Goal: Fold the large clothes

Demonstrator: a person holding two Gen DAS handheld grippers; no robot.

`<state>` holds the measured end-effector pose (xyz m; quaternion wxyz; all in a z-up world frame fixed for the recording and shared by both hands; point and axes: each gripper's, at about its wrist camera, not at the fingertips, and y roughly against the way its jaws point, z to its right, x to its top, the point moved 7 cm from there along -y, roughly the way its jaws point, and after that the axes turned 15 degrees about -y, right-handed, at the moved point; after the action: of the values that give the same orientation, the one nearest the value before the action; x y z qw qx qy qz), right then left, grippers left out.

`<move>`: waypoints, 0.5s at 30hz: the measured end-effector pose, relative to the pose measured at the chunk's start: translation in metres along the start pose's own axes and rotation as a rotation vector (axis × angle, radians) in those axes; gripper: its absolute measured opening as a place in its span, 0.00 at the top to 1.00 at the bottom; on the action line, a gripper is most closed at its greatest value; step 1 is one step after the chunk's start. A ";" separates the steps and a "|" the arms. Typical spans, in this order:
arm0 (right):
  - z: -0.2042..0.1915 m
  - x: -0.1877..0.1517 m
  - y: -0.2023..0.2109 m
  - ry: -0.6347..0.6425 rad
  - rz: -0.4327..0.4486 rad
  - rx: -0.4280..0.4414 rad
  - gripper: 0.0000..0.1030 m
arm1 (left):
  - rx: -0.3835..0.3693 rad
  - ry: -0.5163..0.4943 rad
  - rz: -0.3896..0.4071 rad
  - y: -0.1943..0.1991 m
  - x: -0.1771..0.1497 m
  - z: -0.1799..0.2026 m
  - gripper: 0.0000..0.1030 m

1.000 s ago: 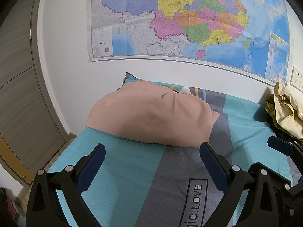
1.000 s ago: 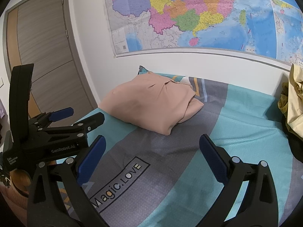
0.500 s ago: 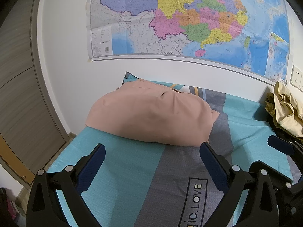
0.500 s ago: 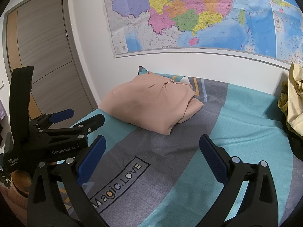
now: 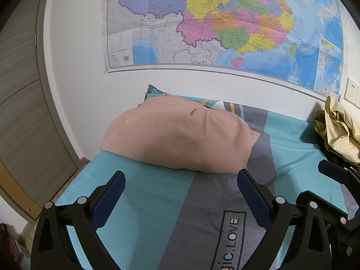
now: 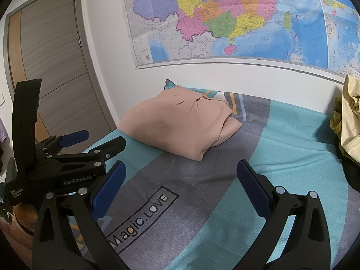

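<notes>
A folded salmon-pink garment (image 5: 180, 139) (image 6: 180, 126) lies at the far left end of the bed, close to the wall. My left gripper (image 5: 180, 180) hovers open just short of it, nothing between its blue-padded fingers. My right gripper (image 6: 180, 171) is open too, further back over the grey stripe. The left gripper (image 6: 90, 144) shows at the left of the right wrist view. A crumpled yellow-beige garment (image 5: 337, 132) (image 6: 351, 121) is heaped at the right end of the bed.
The bed sheet (image 5: 157, 202) (image 6: 281, 153) is teal and grey with a "Magic.LOVE" print (image 6: 139, 218). A large map (image 5: 225, 22) hangs on the white wall behind. A wooden door (image 6: 51, 67) stands at the left. A wall socket (image 5: 352, 90) is at the right.
</notes>
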<state>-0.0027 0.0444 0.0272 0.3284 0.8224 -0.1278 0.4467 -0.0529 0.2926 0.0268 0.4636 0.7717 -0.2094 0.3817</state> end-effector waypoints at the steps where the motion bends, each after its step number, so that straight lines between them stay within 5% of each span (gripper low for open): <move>1: 0.000 0.000 0.000 0.000 0.000 0.000 0.06 | 0.000 -0.001 0.001 0.000 0.000 0.000 0.07; 15: -0.001 0.001 0.001 -0.002 0.004 0.001 0.06 | -0.004 0.000 0.004 0.001 -0.001 0.002 0.07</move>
<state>-0.0038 0.0441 0.0286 0.3270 0.8228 -0.1295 0.4465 -0.0528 0.2903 0.0260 0.4642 0.7705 -0.2117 0.3822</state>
